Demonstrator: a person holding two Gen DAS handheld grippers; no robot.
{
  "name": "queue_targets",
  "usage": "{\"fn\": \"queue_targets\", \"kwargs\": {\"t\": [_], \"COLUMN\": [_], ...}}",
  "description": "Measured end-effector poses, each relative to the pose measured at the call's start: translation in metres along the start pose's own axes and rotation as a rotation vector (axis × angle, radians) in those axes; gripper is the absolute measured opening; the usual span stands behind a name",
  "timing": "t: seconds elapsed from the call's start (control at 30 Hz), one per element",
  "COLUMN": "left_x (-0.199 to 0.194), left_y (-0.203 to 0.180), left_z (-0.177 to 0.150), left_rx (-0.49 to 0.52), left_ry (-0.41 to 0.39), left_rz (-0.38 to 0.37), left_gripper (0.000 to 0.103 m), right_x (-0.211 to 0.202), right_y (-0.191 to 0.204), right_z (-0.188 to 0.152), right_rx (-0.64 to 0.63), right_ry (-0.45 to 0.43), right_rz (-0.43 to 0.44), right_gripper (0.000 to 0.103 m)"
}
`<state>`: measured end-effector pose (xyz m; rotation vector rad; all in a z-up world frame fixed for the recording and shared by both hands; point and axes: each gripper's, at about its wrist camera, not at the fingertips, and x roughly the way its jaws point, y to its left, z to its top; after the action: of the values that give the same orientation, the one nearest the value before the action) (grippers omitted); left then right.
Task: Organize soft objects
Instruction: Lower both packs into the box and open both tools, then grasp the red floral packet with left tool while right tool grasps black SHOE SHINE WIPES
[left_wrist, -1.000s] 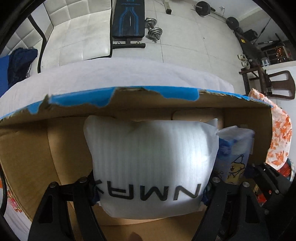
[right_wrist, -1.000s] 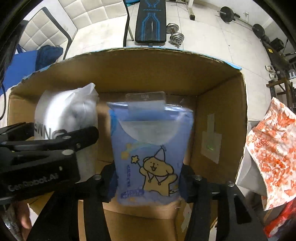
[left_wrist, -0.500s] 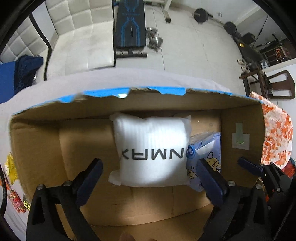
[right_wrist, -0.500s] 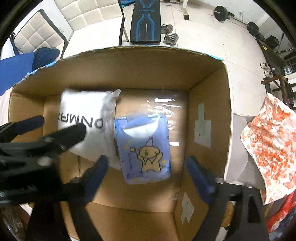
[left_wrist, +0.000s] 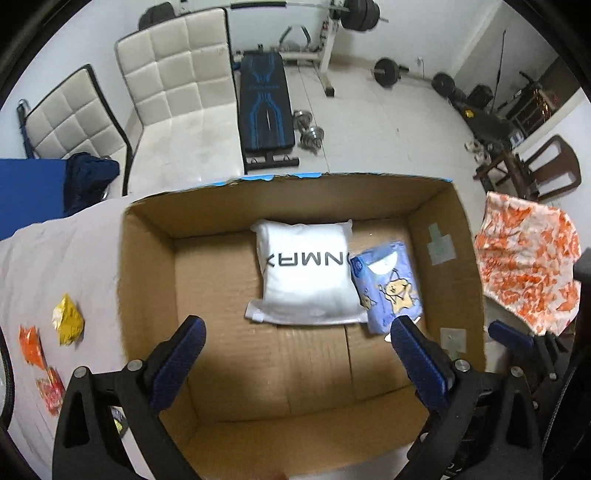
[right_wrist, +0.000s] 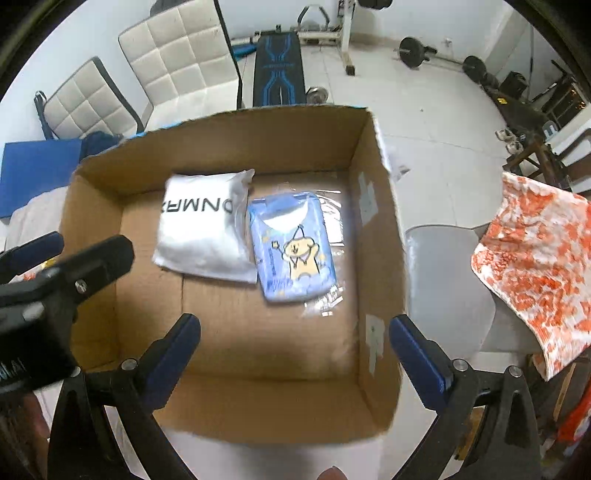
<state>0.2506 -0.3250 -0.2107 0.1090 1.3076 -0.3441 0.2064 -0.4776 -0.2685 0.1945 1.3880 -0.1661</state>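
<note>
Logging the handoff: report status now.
Left gripper open, empty; right gripper opening, empty. White pack and blue pack lie in box. Nothing in the way.

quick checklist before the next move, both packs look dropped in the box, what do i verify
1. White pack lies flat on the floor of the cardboard box: ok.
2. Blue cartoon pack lies in the box, against the white pack's side: ok.
3. Left gripper is open, nothing between its fingers: ok.
4. Right gripper jaws are opening, nothing between them: ok.
5. Free box floor for more items, in front of and beside the packs: ok.
6. Next things to pick: small yellow and orange wrappers lie on the white cover outside the box; whether they are soft, cannot tell.
</note>
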Motion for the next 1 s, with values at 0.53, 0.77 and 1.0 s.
{"fn": "queue_targets", "kwargs": {"t": [0.53,0.77,1.0], "left_x": [-0.102,-0.127,-0.167], "left_y": [-0.002,0.014,0.089], "left_z": [-0.07,-0.089,-0.104], "left_rx": [0.028,0.014,-0.048], "left_ry": [-0.132,-0.141,-0.187], "left_rz": [-0.005,-0.059,-0.044], "left_gripper": [0.103,0.103,0.103], "right_x": [-0.112,-0.138,-0.159], "right_y": [0.004,0.023,0.089], "right_z": [-0.077,-0.096,-0.094], "right_rx": [0.041,0.056,0.021], "right_ry": [-0.143,-0.154,-0.172], "right_rz": [-0.02,-0.008,0.066], "right_gripper": [0.103,0.103,0.103]}}
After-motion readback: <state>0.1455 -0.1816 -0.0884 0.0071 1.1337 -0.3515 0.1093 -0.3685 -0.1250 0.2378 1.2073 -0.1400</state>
